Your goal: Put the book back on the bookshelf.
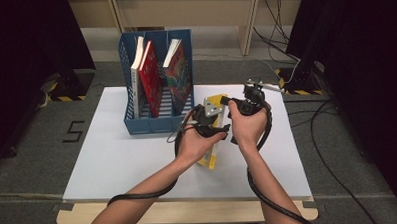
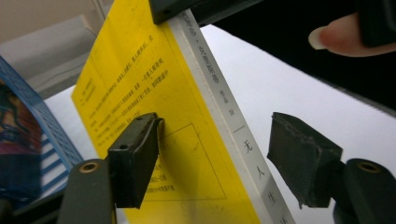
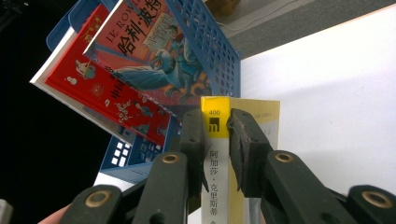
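Note:
A yellow book with a white spine (image 1: 211,159) stands tilted on the white tabletop (image 1: 113,160), right of a blue file rack (image 1: 152,124). My right gripper (image 1: 228,101) is shut on the top of its spine; in the right gripper view the jaws (image 3: 217,140) pinch the spine (image 3: 215,116) from both sides. My left gripper (image 1: 210,122) sits lower around the same book. In the left gripper view its jaws (image 2: 219,158) straddle the book (image 2: 154,93): one pad rests against the yellow cover, while the other stands apart from the spine.
The blue rack holds a white book (image 1: 138,79), a red book (image 1: 150,78) and a colourful illustrated book (image 1: 177,75), each leaning in its slot. Cables trail over the floor at the right (image 1: 322,137). Bare tabletop lies left and in front of the hands.

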Demonstrator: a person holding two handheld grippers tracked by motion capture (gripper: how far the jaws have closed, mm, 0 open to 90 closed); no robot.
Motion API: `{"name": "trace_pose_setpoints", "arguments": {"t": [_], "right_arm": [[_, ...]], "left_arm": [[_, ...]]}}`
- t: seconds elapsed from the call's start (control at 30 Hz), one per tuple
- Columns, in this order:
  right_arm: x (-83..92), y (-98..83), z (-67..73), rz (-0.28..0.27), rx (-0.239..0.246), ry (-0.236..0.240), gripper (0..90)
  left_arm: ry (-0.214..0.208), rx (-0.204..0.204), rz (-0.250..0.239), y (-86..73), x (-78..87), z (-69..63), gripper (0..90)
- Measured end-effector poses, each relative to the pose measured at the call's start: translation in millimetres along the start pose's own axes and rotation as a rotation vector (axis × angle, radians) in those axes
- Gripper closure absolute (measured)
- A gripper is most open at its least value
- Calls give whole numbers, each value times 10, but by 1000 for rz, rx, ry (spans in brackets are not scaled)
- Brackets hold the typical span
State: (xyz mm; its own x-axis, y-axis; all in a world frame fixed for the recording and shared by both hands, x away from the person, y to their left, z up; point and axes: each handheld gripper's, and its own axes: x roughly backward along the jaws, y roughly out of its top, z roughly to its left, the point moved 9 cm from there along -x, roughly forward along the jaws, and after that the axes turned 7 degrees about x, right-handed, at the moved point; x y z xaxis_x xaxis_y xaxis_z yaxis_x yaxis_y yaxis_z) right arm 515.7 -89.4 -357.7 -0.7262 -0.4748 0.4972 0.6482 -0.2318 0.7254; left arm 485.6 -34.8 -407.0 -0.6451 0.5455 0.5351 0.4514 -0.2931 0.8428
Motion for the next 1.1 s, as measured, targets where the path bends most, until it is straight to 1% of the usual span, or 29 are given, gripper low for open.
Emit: {"name": "trace_pose_setpoints", "arguments": {"t": [0.07, 0.17, 0.23, 0.33, 0.4, 0.5, 0.53, 0.57, 0.67, 0.7, 0.73, 0.77, 0.8, 0.83, 0.87, 0.9, 0.97, 1.0, 1.03, 1.07, 1.1], "right_arm": [[-1, -2, 15, -3, 3, 3, 768], [-3, 0, 19, -3, 2, 3, 767], [-2, -4, 13, -5, 12, -2, 767], [-8, -7, 27, -6, 12, -1, 766], [-10, -5, 34, -6, 19, -3, 766], [-12, -6, 57, -7, 22, 3, 764], [-15, -9, 72, -6, 20, 5, 763], [-19, -9, 76, -8, 34, 5, 763], [-29, -8, 95, -9, 43, 6, 760], [-33, -9, 108, -9, 39, 9, 756], [-43, -11, 130, -6, 40, 20, 746], [-46, -8, 141, -8, 37, 21, 753], [-44, -2, 142, -8, 60, 27, 851], [-44, -2, 142, -8, 60, 27, 851], [-23, 7, 151, 2, 71, 37, 834], [-12, 10, 163, 6, 64, 57, 813], [-2, 20, 152, 5, 68, 63, 800], [10, 33, 146, -4, 73, 64, 796], [48, 60, 131, -26, 79, 69, 796], [69, 80, 118, -45, 80, 66, 799], [69, 80, 118, -45, 80, 66, 799]], "left_arm": [[40, -39, 13, -28, -33, 12, 312], [40, -41, 24, -46, -45, 16, 315], [33, -21, 29, -55, -58, 28, 327], [36, -17, 33, -56, -55, 39, 351], [36, -4, 35, -53, -49, 50, 369], [39, 10, 31, -54, -33, 73, 417], [45, 9, 31, -58, -26, 82, 431], [50, 16, 27, -58, -22, 89, 444], [57, 23, 28, -62, -2, 112, 519], [60, 24, 32, -65, 23, 128, 519], [70, 15, 32, -66, 51, 151, 598], [86, 13, 22, -60, 69, 175, 645], [84, 10, 24, -62, 86, 216, 707], [84, 10, 24, -62, 86, 216, 726], [57, 37, 14, -44, 111, 267, 740], [71, 14, 15, -34, 135, 302, 746], [76, 9, 10, -27, 142, 328, 756], [79, 4, 14, -41, 143, 360, 756], [92, 4, 6, -60, 154, 428, 755], [92, 4, 6, -60, 154, 428, 755], [74, 25, -1, -58, 167, 448, 755]]}}
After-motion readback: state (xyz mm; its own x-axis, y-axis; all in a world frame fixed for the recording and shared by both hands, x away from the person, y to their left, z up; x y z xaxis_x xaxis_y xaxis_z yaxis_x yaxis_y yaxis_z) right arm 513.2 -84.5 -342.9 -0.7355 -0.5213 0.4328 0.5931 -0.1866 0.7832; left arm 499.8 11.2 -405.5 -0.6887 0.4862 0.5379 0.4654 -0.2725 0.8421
